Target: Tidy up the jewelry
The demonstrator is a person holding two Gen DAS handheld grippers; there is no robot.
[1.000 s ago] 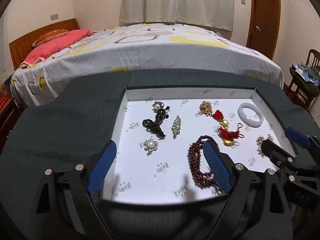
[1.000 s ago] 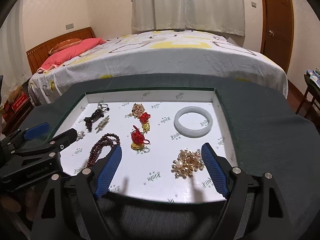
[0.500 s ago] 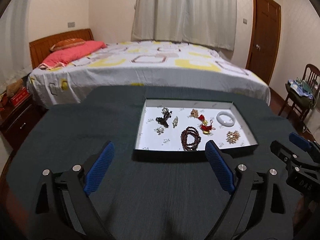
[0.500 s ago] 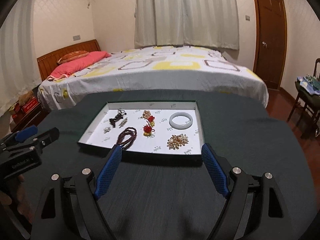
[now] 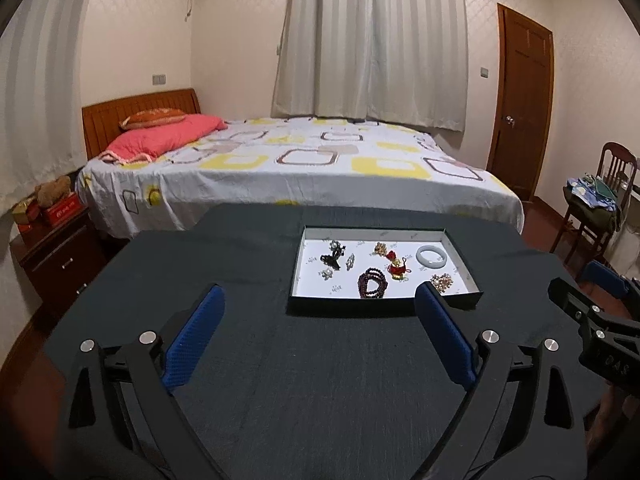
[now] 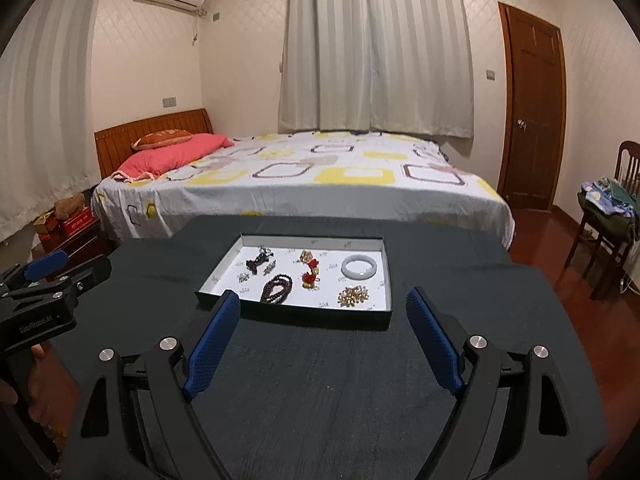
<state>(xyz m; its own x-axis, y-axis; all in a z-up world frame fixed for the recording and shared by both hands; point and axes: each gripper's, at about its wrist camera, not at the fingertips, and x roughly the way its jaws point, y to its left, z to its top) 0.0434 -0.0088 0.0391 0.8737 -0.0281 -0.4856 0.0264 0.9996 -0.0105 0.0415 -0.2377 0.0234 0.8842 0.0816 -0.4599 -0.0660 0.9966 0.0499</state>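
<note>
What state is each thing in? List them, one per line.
Left gripper: empty, jaws opening.
Right gripper: empty, jaws opening.
Tray: uncovered, flat on the table.
Bangle: lying flat in the tray.
Bead string: coiled in the tray.
Door: closed.
Curtains: drawn.

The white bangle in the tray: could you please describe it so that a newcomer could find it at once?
On the dark table before the bed lies a shallow white-lined tray. The bangle lies flat near its far right corner, beyond the gold cluster. It alone is a plain, smooth, pale ring.
</note>
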